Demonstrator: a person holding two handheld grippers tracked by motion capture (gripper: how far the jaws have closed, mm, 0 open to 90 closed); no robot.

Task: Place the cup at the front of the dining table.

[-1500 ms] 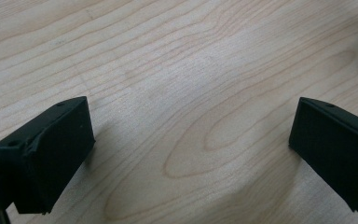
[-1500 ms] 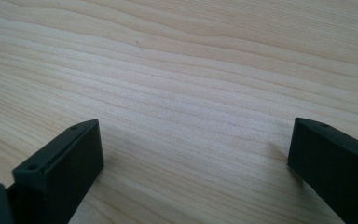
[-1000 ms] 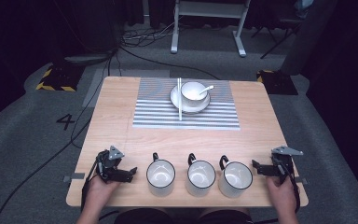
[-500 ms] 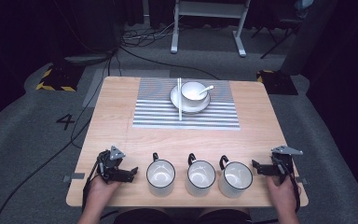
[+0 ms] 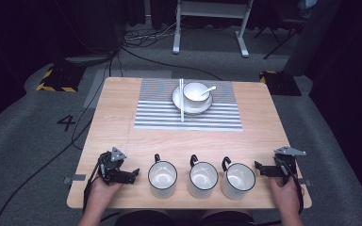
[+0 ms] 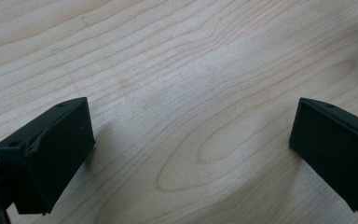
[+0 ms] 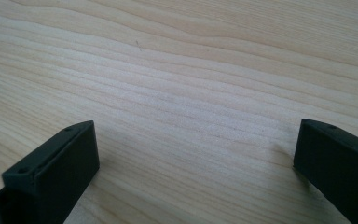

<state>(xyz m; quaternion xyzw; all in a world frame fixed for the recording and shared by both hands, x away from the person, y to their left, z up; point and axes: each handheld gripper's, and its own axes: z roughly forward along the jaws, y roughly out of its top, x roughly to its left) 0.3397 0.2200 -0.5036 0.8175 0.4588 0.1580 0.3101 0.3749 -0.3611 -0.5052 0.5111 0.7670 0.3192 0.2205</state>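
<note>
Three white mugs with dark rims stand in a row near the table's front edge: left mug [image 5: 162, 177], middle mug [image 5: 203, 177], right mug [image 5: 239, 179]. My left gripper [image 5: 133, 175] rests on the wood just left of the left mug, open, with bare table between its jaws [image 6: 191, 135]. My right gripper [image 5: 260, 168] rests just right of the right mug, open, with bare wood between its jaws [image 7: 196, 140]. At the back, a white bowl [image 5: 195, 92] with a spoon [image 5: 209, 89] sits on a plate [image 5: 183, 104], with chopsticks [image 5: 181, 99] beside it.
A grey striped placemat [image 5: 160, 113] lies under the plate at the table's far middle. The wooden table [image 5: 113, 117] has bare room on both sides of the mat. Cables and a stand's legs lie on the floor behind.
</note>
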